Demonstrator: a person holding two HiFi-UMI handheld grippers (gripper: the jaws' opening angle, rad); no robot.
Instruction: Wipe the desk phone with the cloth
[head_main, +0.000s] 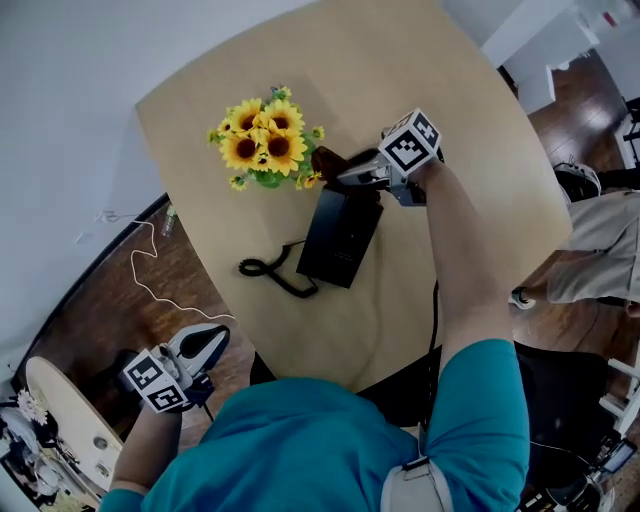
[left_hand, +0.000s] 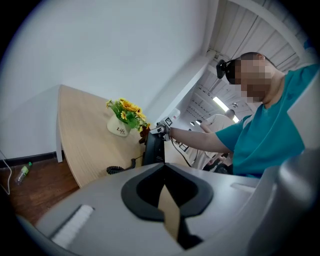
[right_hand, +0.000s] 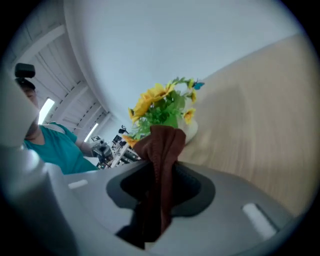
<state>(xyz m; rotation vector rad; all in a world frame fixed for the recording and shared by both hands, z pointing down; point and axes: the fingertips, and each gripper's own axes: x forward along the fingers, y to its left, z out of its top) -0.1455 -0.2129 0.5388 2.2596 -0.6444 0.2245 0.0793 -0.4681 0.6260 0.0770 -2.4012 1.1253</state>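
1. Right tool (head_main: 350, 172): jaws clamped on the brown cloth (head_main: 327, 160), which we held at the far end of the phone (head_main: 340, 235). We could not tell whether cloth and phone touched.
2. Phone: black, lying flat mid-desk (head_main: 460, 120). No wiped patch was visible. We judged the wiping at its start or under way, with most of the top left to do.
3. Left tool (head_main: 200, 345): jaws all but together, nothing in them, held off the desk's near edge, well apart from the phone.
4. Sunflowers (head_main: 262, 140): potted, just beside the cloth; likely to crowd strokes at that end.
5. Cord (head_main: 272, 272): coiled beside the phone's near-left corner; a possible snag.
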